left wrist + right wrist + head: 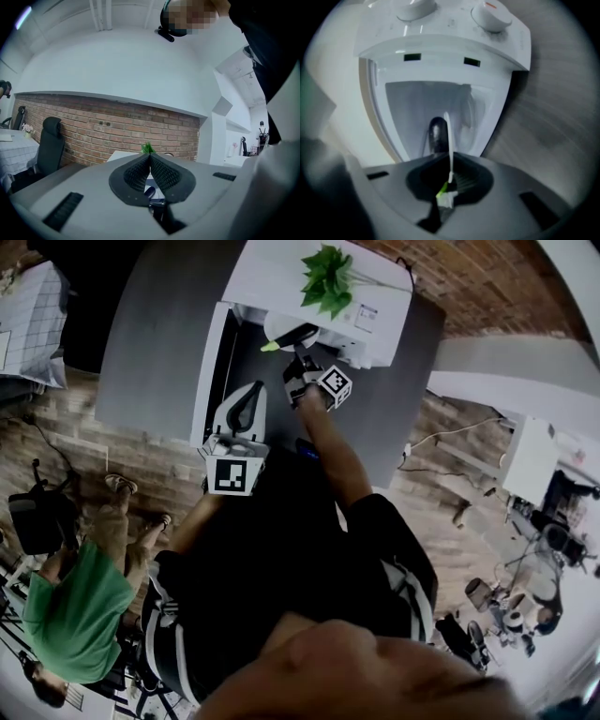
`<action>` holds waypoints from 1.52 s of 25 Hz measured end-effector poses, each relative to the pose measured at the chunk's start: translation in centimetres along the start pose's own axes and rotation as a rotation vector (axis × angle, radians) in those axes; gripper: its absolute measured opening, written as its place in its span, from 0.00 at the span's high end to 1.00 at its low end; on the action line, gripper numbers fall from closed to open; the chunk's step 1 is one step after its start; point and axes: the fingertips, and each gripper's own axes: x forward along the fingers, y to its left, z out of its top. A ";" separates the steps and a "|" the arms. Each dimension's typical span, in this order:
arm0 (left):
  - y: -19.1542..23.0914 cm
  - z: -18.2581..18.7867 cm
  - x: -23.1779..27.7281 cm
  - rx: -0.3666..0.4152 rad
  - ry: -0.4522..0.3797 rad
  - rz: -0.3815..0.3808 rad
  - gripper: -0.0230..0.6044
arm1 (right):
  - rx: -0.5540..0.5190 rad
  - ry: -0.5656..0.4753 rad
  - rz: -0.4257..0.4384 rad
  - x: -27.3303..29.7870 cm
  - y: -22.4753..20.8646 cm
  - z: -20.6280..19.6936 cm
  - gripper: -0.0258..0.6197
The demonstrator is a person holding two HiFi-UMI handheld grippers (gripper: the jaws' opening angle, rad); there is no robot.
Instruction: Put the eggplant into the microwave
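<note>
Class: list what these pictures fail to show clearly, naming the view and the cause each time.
- Whether the shut right gripper actually pinches the eggplant: right gripper view is blurred; in head view, the gripper covers the contact.
- Cavity of the microwave: in head view, its own top and the plant hide most.
- Markings on the dials: right gripper view, blurred and cut by the top edge.

Your head view is dim, fisheye-bent, corners black. Right gripper view is blurred, soft; microwave (440, 47) cavity glares white. Left gripper view sharp, evenly lit.

Dark eggplant (298, 333) at microwave (272, 277) mouth
</note>
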 end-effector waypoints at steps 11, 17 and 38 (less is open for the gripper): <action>1.5 -0.8 2.2 -0.003 0.034 -0.010 0.90 | 0.026 -0.050 -0.021 3.2 -1.1 2.0 0.90; 1.8 -1.6 3.0 -0.019 0.052 -0.022 0.90 | 0.042 -0.065 -0.027 4.7 -1.7 2.6 0.90; 3.1 -2.3 4.0 -0.034 0.068 -0.019 0.90 | 0.047 -0.087 -0.093 6.3 -2.7 3.8 0.90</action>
